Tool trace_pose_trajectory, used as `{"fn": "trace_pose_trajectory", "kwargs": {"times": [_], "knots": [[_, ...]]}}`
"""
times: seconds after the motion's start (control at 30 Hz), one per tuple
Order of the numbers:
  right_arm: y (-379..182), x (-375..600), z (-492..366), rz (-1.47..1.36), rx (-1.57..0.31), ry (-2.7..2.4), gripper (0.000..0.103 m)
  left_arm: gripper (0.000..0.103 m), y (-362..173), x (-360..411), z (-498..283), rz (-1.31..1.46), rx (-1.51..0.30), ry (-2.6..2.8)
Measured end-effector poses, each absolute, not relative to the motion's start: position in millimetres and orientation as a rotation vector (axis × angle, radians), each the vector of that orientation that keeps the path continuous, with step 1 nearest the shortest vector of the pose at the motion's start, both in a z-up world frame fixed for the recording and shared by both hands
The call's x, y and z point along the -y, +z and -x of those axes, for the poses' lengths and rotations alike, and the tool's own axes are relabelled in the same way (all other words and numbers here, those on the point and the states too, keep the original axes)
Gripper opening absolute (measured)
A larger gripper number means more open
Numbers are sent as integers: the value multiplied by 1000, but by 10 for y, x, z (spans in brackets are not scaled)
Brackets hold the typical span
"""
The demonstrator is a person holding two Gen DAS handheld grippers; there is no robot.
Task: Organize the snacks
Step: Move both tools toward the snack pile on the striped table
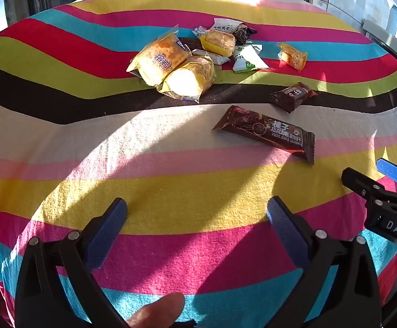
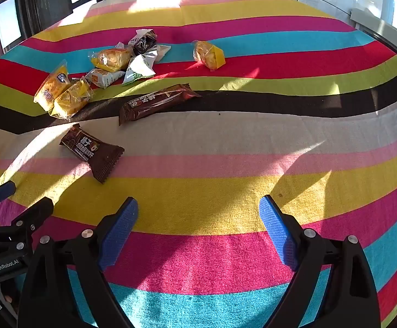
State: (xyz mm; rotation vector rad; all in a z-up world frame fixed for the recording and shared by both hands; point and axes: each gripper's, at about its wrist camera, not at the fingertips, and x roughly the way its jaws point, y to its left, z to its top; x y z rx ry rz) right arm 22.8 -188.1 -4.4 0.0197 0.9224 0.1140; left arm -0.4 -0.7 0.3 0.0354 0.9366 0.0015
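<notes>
Striped woven cloth (image 1: 171, 196); crinkly brown wrapper (image 1: 266, 132)

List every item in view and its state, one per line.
Left gripper: open, empty.
Right gripper: open, empty.
Near chocolate bar: sealed, flat, lying alone.
Far chocolate bar: sealed, flat, across the black stripe.
Lone yellow cake: wrapped, apart from pile.
Snack pile: wrapped packets, heaped together.
Striped tablecloth: spread flat.
</notes>
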Motion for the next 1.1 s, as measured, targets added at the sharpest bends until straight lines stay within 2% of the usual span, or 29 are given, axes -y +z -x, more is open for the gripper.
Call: {"fn": "trace_pose_trajectory", "kwargs": {"times": [1.1], "knots": [[-40,1876,-234,-7,-930,107,87,102,6,14,-1,-24,-944,-3]]}}
